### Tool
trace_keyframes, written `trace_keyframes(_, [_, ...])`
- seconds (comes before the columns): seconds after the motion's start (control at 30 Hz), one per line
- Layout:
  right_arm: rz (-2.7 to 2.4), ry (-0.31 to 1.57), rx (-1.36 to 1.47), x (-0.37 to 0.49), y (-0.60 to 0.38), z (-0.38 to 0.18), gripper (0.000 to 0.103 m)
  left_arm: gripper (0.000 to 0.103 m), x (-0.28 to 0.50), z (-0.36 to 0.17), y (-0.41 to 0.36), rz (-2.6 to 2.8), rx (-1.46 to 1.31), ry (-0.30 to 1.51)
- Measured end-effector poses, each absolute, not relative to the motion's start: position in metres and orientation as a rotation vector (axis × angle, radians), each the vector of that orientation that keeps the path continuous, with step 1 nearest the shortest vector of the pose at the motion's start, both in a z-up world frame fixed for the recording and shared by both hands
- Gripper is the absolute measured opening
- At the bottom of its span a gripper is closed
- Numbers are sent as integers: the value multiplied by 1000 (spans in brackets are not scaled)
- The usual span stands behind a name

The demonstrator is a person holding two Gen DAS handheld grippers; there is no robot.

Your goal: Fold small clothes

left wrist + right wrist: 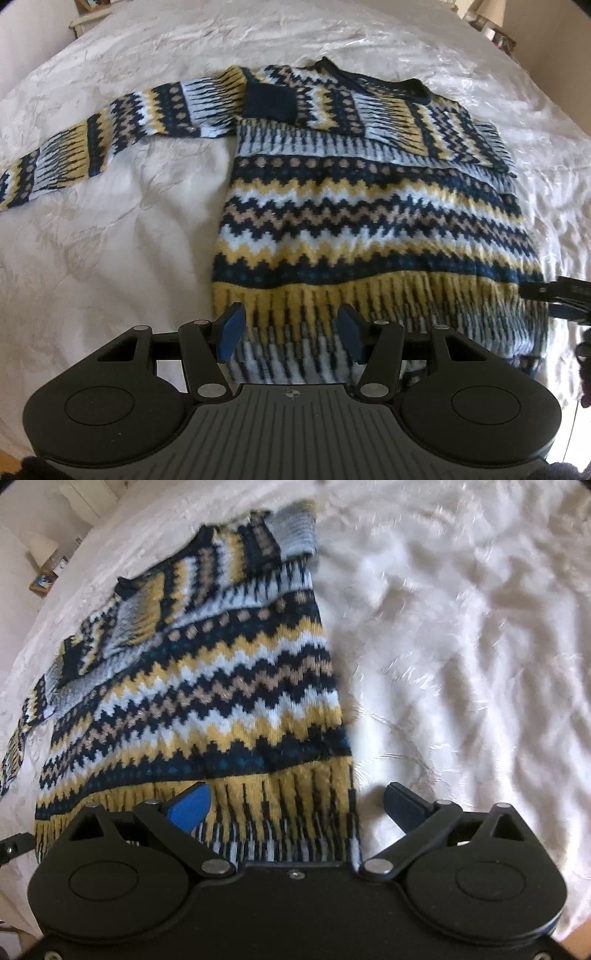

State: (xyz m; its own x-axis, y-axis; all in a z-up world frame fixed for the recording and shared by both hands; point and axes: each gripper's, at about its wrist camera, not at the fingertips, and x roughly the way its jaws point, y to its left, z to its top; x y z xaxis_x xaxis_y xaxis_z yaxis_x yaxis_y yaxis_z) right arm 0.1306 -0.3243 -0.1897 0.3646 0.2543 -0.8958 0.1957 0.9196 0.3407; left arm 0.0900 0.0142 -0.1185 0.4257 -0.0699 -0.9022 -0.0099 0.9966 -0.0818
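Note:
A knitted sweater (369,221) with navy, yellow, pale blue and tan zigzag bands lies flat on a white bed. One sleeve (110,140) stretches out to the left. The other is folded across the chest and ends in a navy cuff (269,101). My left gripper (291,328) hangs open over the hem near the sweater's left bottom corner, its blue pads apart. My right gripper (295,805) is open wide over the right bottom corner of the sweater (221,701), one pad over the knit and one over the bedspread. It also shows at the right edge in the left wrist view, as the right gripper (554,295).
The crumpled white bedspread (461,664) runs wide to the right of the sweater, and the bedspread (110,258) also fills the space under the stretched sleeve. Bedside furniture with small items (495,33) stands beyond the far corners of the bed.

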Motion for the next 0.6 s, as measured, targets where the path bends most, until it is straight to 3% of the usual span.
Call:
trace_keyframes(0.13, [33,1253,407,139,-318,-196,66,53,99,-123,-7,-47,-57,1106])
trace_keyframes(0.17, [40,1252,396,140,-316,-195,53,53,102,-126,-13,-50,-53,1107])
trace_keyframes(0.2, [54,1251,387,142,-315,-193,30,53,106,-128,-19,-54,-54,1109])
trace_keyframes(0.23, [70,1253,385,143,-315,-192,18,53,111,-131,-25,-60,-60,1108])
trace_keyframes(0.43, [143,1253,282,134,-317,-166,13,53,116,-149,-55,-117,-31,1161])
trace_keyframes(0.53, [97,1293,290,132,-333,-178,13,54,108,-169,-63,-130,17,1244])
trace_keyframes(0.6, [96,1303,320,136,-336,-186,19,54,102,-175,-67,-144,62,1251])
